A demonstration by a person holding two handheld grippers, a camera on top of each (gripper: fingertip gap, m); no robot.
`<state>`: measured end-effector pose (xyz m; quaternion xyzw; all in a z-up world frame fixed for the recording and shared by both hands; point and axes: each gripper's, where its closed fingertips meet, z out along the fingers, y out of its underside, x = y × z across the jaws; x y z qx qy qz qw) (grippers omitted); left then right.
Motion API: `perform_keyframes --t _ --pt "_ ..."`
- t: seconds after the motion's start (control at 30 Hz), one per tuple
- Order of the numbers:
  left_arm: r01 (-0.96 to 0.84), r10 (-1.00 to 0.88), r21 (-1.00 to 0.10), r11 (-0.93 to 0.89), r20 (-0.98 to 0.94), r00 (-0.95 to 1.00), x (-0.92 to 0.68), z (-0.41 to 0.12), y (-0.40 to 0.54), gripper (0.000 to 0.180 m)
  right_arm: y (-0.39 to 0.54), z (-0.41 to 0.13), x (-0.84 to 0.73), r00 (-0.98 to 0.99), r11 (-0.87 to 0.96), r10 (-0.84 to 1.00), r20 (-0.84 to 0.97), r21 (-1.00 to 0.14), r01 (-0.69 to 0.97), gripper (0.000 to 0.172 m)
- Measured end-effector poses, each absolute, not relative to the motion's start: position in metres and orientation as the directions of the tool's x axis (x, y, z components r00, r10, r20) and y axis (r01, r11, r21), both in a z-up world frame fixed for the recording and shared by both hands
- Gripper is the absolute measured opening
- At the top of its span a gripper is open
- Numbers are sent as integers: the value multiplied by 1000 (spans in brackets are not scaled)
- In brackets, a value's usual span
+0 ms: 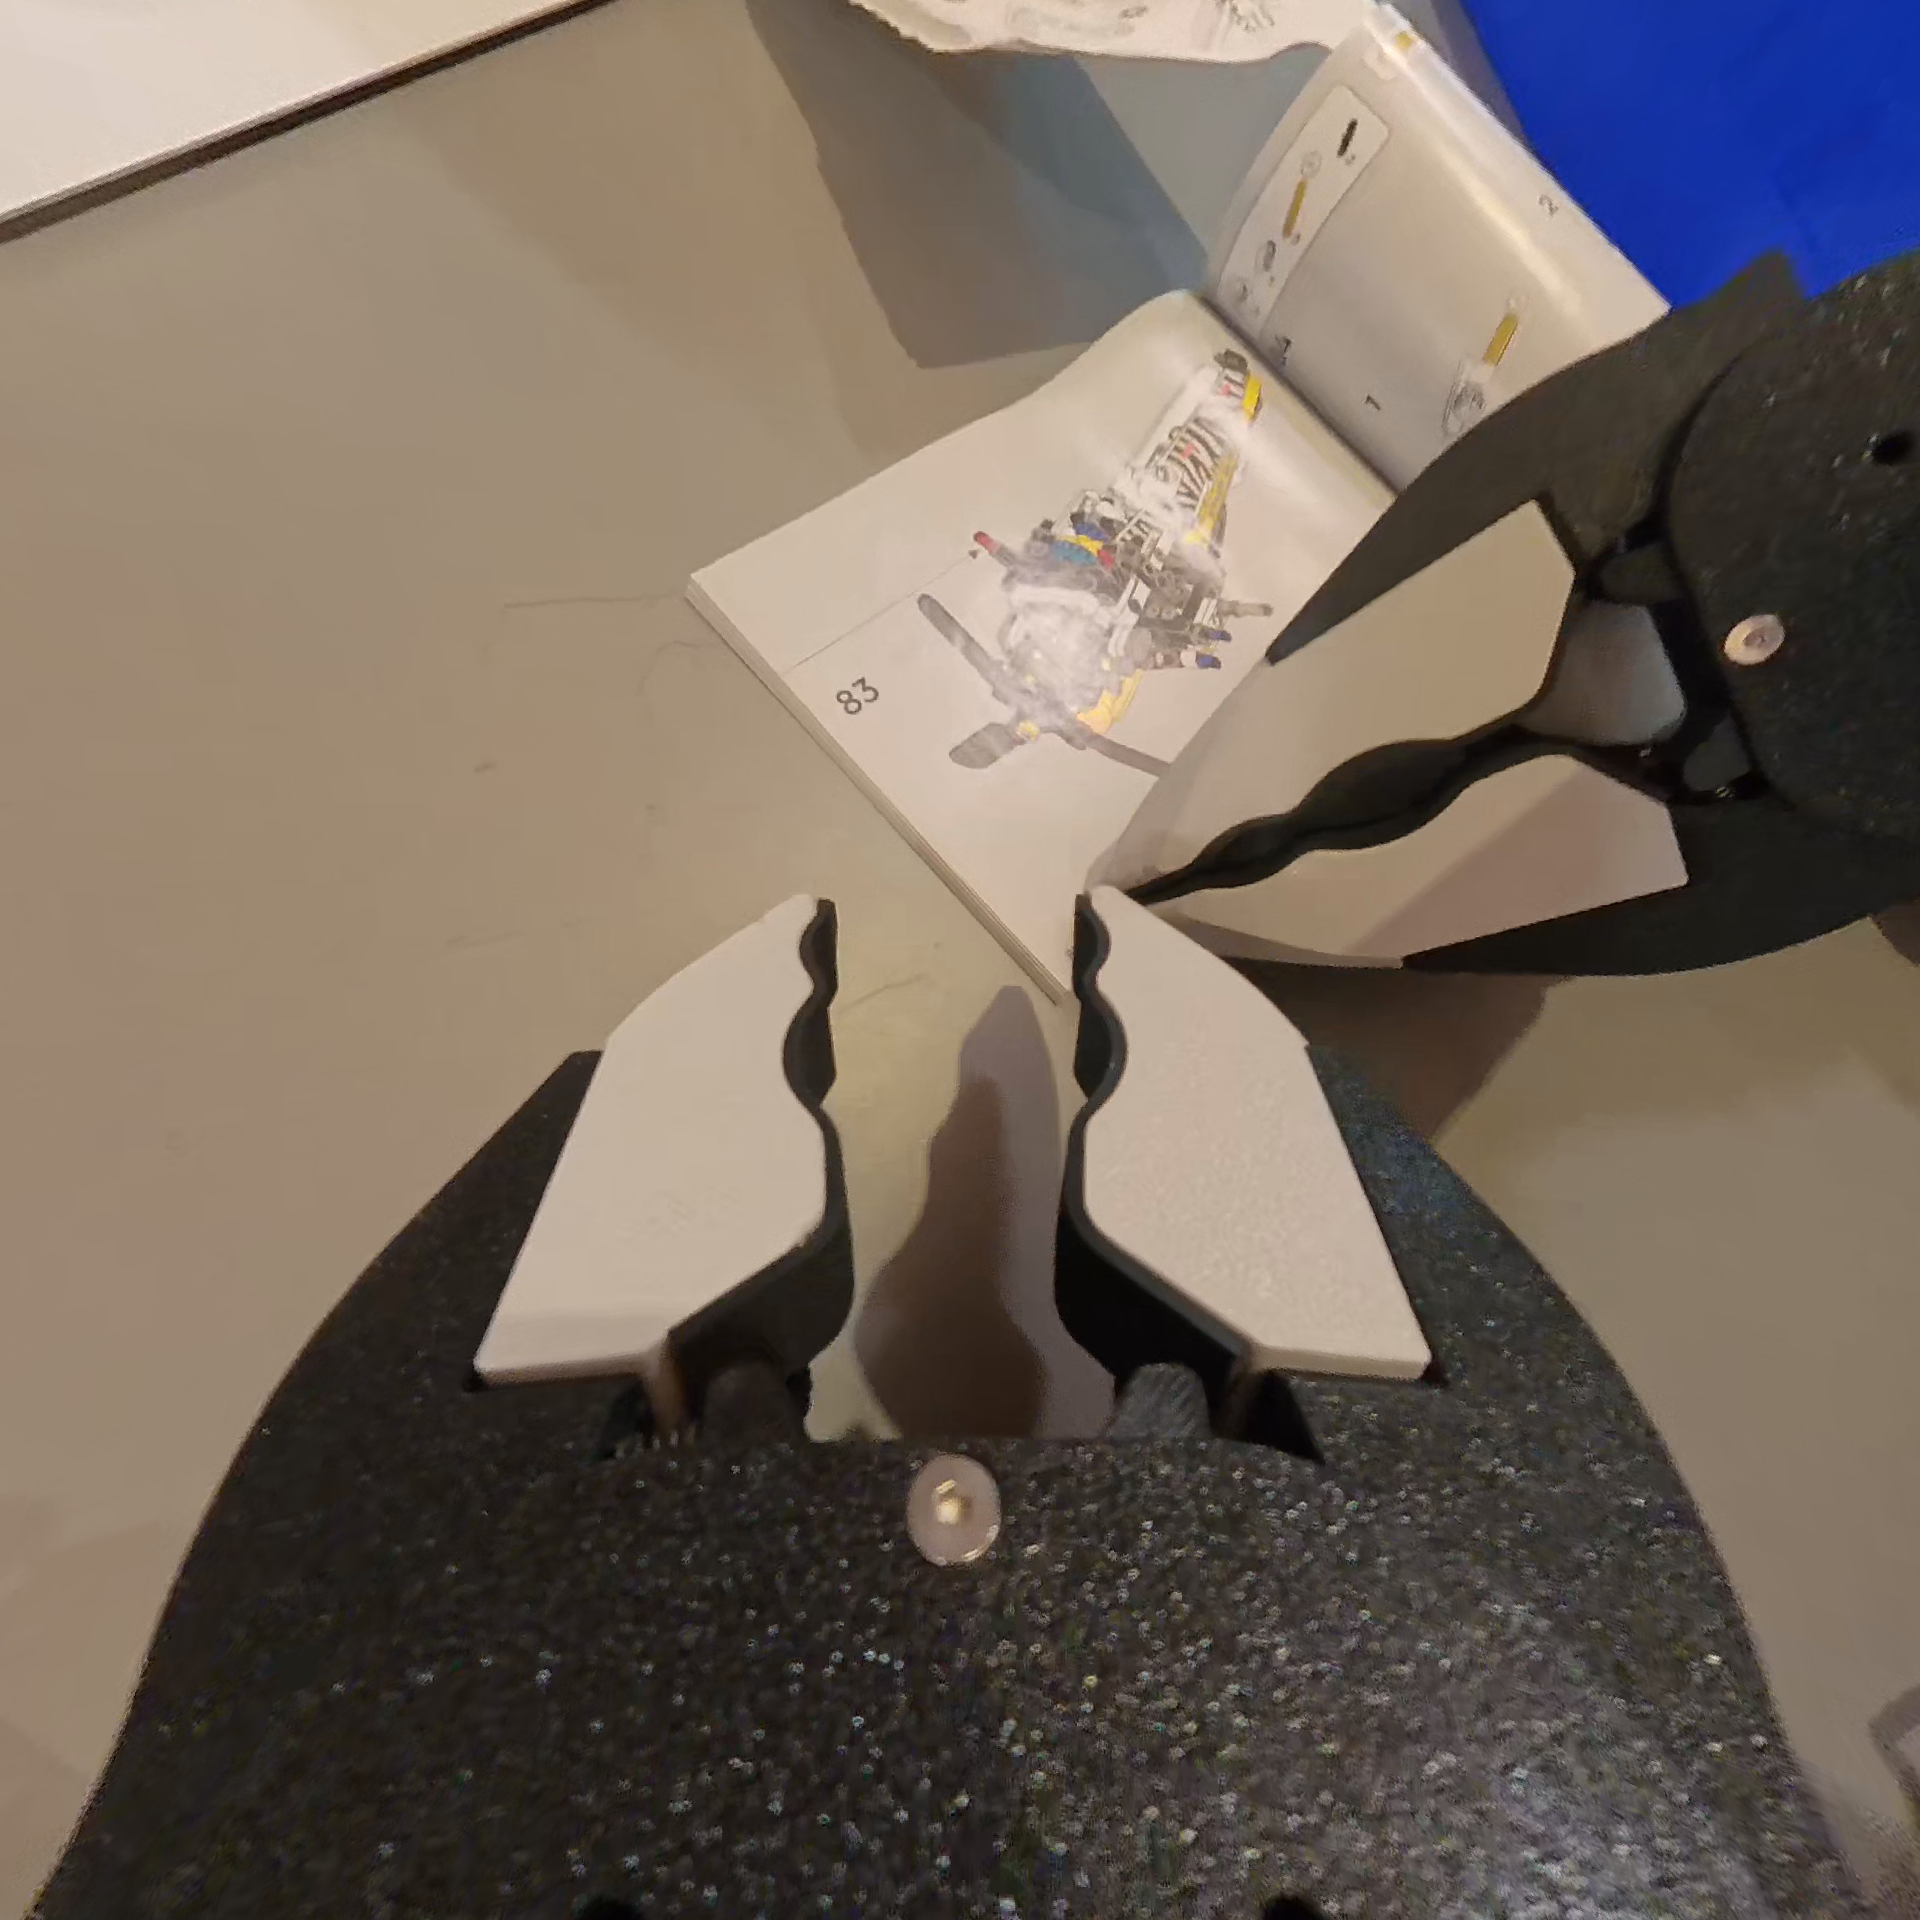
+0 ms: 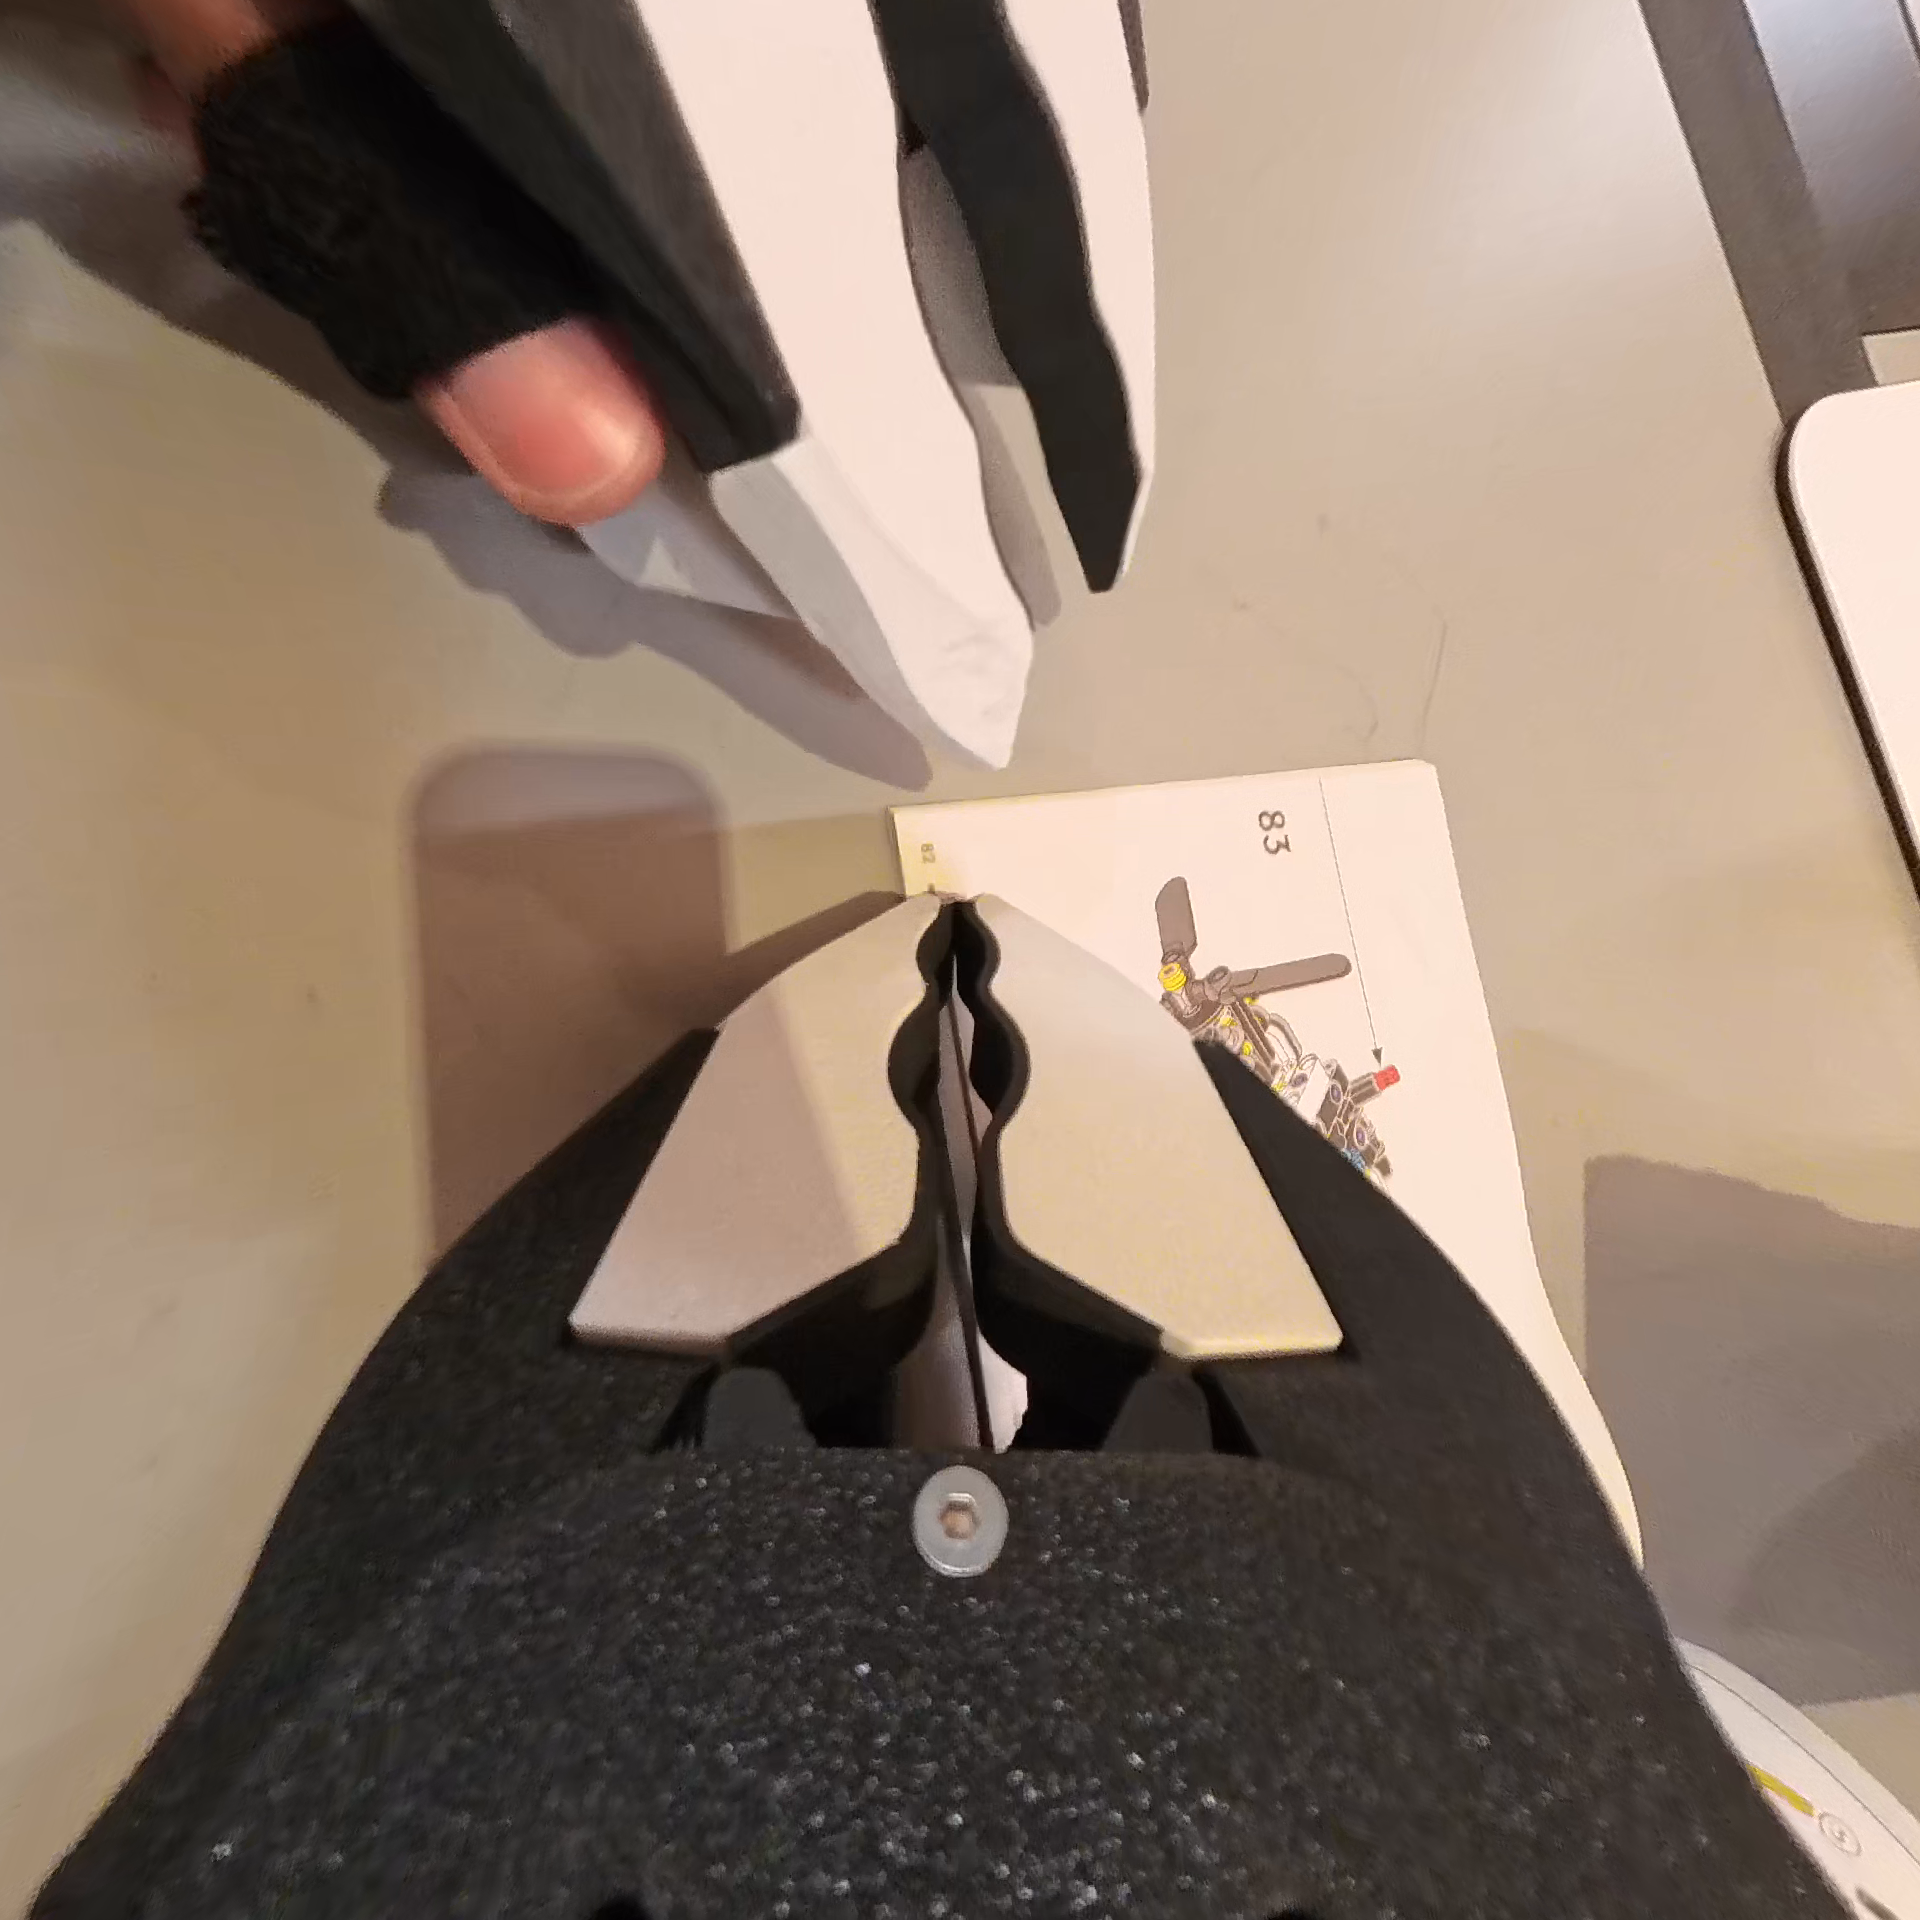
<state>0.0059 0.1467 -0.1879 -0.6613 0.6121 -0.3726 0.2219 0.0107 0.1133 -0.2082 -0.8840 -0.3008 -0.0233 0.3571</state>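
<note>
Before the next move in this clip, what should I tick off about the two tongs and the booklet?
1. Right tongs shut on paper: ok. The jaws are closed on the corner of a page, which curls up off the open booklet.
2. Only one page pinched: cannot tell.
3. Left tongs open with nothing between the jaws: ok.
4. Left tongs clear of the right tongs and the lifted page: cannot tell. The tips sit very close together.
5. Rest of the booklet lying flat on the grey table: ok.
</note>
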Motion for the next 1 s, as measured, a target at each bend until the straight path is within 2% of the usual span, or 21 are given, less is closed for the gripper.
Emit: perform_keyframes --t 0.13,0.27,0.37,0.53,0.7,0.8,1.0 --pt "-660 -983 -741 -126 183 -18 5 -192 150 45 115 -206 8 803 -531 527 279 -630 567 0" --pt "-648 -978 -744 -160 207 3 5 -189 152 45 118 -209 5 783 -512 554 283 -627 588 25" --pt "-646 -979 -746 -161 203 9 6 -189 153 45 122 -208 1 786 -512 566 250 -640 572 30" --pt "-642 -979 -749 -164 204 11 6 -188 153 45 124 -211 0 792 -531 574 210 -640 555 29" --pt "-637 -976 -751 -174 217 11 6 -187 152 45 120 -213 -2 797 -569 586 144 -628 532 17" --pt "-637 -976 -751 -175 219 9 7 -187 152 45 116 -214 -2 798 -592 592 113 -610 526 16" --pt "-636 -975 -751 -176 223 7 7 -187 150 45 114 -214 -1 791 -590 596 136 -595 547 12"
